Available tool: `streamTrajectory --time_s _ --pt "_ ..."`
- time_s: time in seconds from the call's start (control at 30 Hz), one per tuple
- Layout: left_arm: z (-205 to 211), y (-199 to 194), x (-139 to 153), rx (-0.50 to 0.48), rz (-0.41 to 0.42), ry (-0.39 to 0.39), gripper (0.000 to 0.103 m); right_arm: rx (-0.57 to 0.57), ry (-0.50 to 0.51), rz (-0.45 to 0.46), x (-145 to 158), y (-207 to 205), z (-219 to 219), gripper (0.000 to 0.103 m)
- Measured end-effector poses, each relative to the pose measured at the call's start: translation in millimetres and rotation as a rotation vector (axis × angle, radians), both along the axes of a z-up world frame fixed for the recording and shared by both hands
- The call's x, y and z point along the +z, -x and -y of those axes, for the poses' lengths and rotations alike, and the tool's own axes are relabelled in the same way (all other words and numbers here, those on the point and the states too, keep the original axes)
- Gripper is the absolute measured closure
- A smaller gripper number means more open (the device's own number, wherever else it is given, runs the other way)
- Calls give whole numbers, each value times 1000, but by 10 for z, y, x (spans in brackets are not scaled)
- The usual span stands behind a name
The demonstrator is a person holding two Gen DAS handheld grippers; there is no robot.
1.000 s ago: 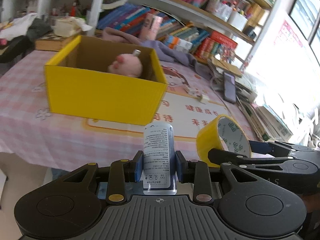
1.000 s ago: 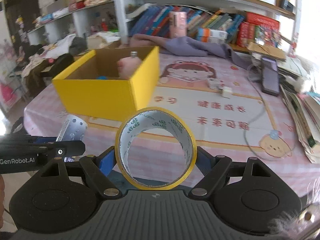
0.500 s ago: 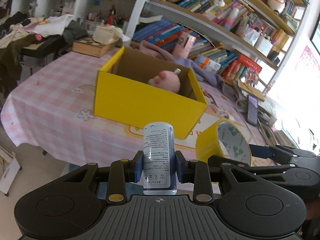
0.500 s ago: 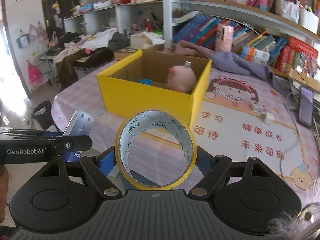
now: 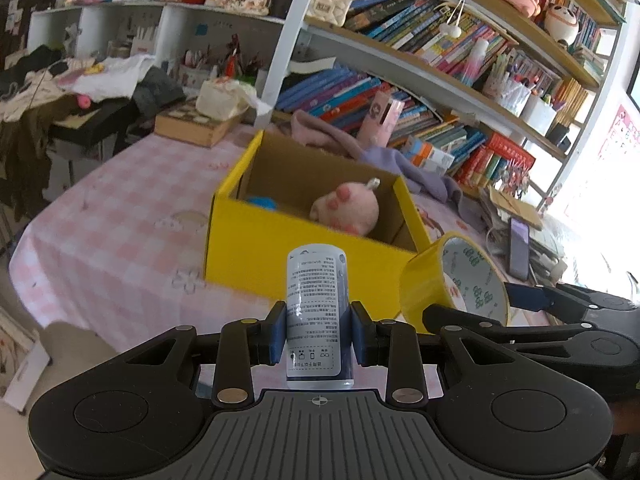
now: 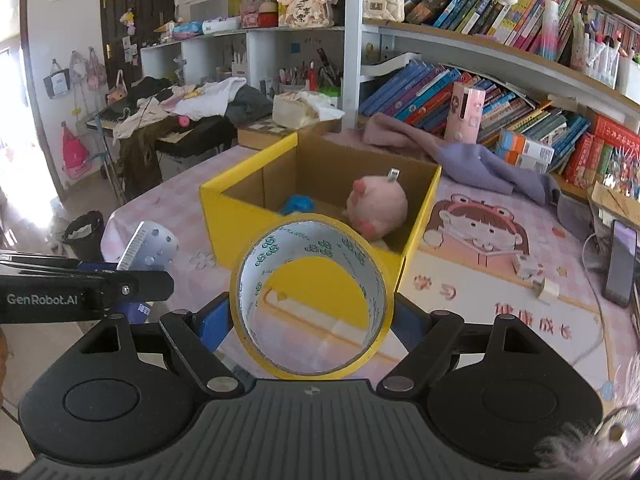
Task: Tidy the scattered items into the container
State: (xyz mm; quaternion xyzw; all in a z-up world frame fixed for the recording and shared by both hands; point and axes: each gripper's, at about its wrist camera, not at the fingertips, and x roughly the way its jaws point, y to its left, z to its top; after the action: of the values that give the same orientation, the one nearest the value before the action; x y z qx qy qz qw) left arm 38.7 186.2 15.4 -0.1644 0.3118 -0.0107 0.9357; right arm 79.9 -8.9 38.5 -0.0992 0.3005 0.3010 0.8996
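Note:
My left gripper (image 5: 317,332) is shut on a small white can (image 5: 317,312) with printed text, held upright in the air in front of the yellow box (image 5: 280,248). My right gripper (image 6: 310,320) is shut on a roll of yellow tape (image 6: 310,300), which also shows in the left wrist view (image 5: 452,284). The open yellow box (image 6: 240,220) holds a pink plush toy (image 6: 376,208) and a blue item (image 6: 298,203). The can also shows at the left of the right wrist view (image 6: 148,246).
The box stands on a pink checked tablecloth (image 5: 120,220). A phone (image 6: 620,264), a white plug and cable (image 6: 540,286) and a purple cloth (image 6: 480,160) lie on the table to the right. Bookshelves (image 6: 480,60) stand behind.
Both grippers have risen and tilted, so I now look down into the box from higher up. The can and the tape stay gripped.

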Motion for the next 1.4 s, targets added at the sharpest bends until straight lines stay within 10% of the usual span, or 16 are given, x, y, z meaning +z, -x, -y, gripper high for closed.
streamTrajectory --time_s 0.87,1.4 --pt "-236 -1856 291 -10 16 -146 72 103 -30 -8 64 -1744 -549 23" --pt "-252 -3142 -243 -186 -308 -254 72 253 96 -343 -537 -2533 -1164 22"
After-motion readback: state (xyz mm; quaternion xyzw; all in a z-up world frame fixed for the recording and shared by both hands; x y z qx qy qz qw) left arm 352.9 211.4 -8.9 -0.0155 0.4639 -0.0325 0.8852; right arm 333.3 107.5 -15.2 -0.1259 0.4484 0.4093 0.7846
